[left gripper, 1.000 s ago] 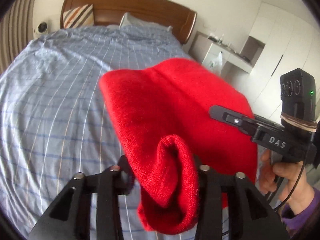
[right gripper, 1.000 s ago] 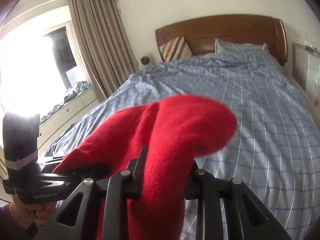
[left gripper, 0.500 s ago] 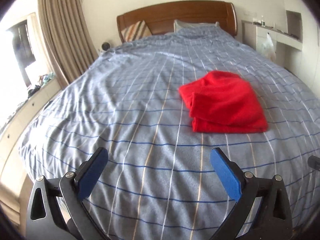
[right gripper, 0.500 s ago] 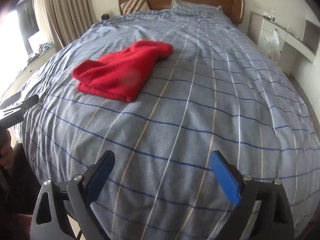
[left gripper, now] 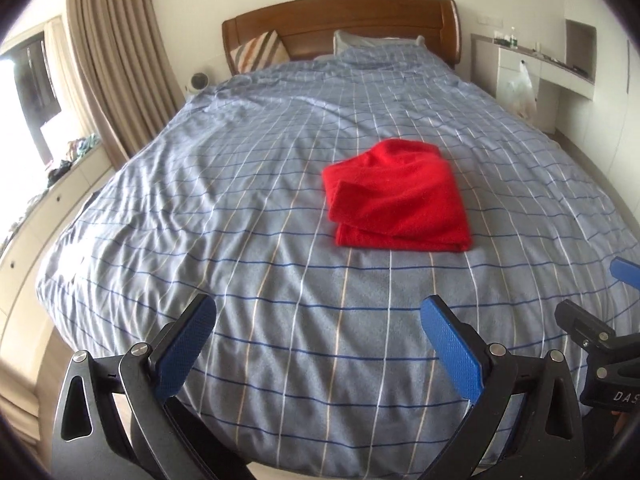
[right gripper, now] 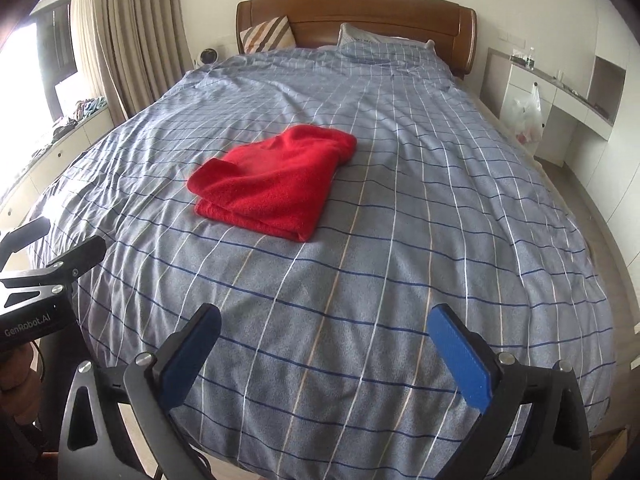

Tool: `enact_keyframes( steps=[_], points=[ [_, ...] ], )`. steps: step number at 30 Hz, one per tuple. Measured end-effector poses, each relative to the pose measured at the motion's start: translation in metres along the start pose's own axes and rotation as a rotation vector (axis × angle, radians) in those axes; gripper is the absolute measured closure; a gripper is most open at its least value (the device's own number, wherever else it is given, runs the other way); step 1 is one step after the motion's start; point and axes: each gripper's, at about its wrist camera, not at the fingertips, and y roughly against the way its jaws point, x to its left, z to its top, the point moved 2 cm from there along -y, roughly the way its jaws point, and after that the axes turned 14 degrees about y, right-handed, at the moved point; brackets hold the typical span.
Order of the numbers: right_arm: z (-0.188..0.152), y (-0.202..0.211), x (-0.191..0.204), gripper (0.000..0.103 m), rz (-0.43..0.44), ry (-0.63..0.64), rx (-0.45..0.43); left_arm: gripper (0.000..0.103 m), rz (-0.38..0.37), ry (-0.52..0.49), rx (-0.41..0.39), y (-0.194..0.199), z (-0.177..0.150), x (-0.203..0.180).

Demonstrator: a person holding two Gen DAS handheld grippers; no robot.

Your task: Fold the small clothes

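Observation:
A red knitted garment [left gripper: 396,196] lies folded into a flat rectangle on the blue checked bed cover [left gripper: 240,208], right of centre in the left wrist view; it also shows in the right wrist view [right gripper: 272,180], left of centre. My left gripper [left gripper: 318,326] is open and empty, held back over the foot of the bed, well short of the garment. My right gripper [right gripper: 324,336] is open and empty, also back over the foot of the bed. Each gripper's body shows at the edge of the other's view.
A wooden headboard [left gripper: 340,16] with a striped cushion [left gripper: 260,52] and a pillow [right gripper: 384,40] stands at the far end. Curtains [left gripper: 116,60] and a low window cabinet [left gripper: 48,208] are at left. A white desk unit with a plastic bag [right gripper: 524,112] is at right.
One second ago both grippers were shut on the red garment, holding it up. They let it go onto the bed, opened and drew back toward the foot of the bed.

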Motion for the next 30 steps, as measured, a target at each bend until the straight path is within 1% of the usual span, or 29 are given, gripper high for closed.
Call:
enact_keyframes(
  steps=[10, 15, 23, 30],
  points=[
    [0.004, 0.003, 0.011, 0.001, -0.019, 0.022, 0.006, 0.001, -0.008, 0.040, 0.047, -0.005, 0.004, 0.006],
    [0.005, 0.004, 0.015, 0.001, -0.027, 0.027, 0.013, 0.001, 0.001, 0.036, 0.058, -0.007, 0.003, 0.005],
    [0.013, 0.008, 0.017, 0.001, -0.038, 0.039, -0.004, 0.000, 0.005, 0.026, 0.046, -0.004, 0.004, 0.003],
    [0.021, 0.017, 0.018, 0.001, -0.050, 0.040, -0.030, 0.000, 0.002, 0.059, 0.053, 0.001, 0.009, 0.009]
  ],
)
